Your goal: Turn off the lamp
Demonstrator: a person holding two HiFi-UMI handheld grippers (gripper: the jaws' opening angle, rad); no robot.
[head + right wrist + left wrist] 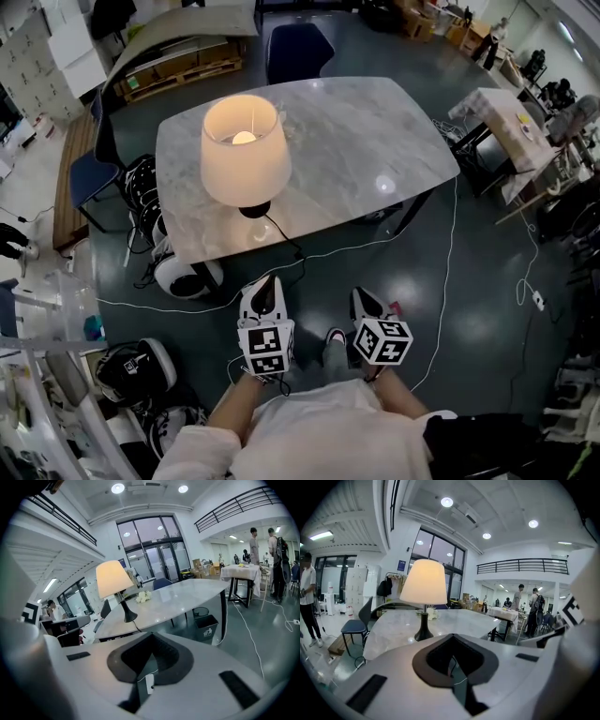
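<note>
The lamp [246, 150] stands lit on the grey marble table [375, 131], near its front left edge, with a cream shade and a black base [255, 208]. Its black cord [284, 239] drops off the table's near edge. Both grippers hover over the floor just short of that edge: my left gripper [265, 286] below the lamp, my right gripper [364, 298] beside it. Each is shut with nothing held. The left gripper view shows the lamp [424, 581] straight beyond the left gripper [451, 637]. In the right gripper view the lamp [114, 578] is up left, and a small white switch [149, 684] shows below the right gripper [151, 635].
A blue chair [298, 47] stands at the table's far side and another [89, 173] at its left. Black-and-white gear [183, 272] lies on the floor under the left corner. White cables [448, 272] cross the floor. A cloth-covered table [511, 122] and people [534, 606] are to the right.
</note>
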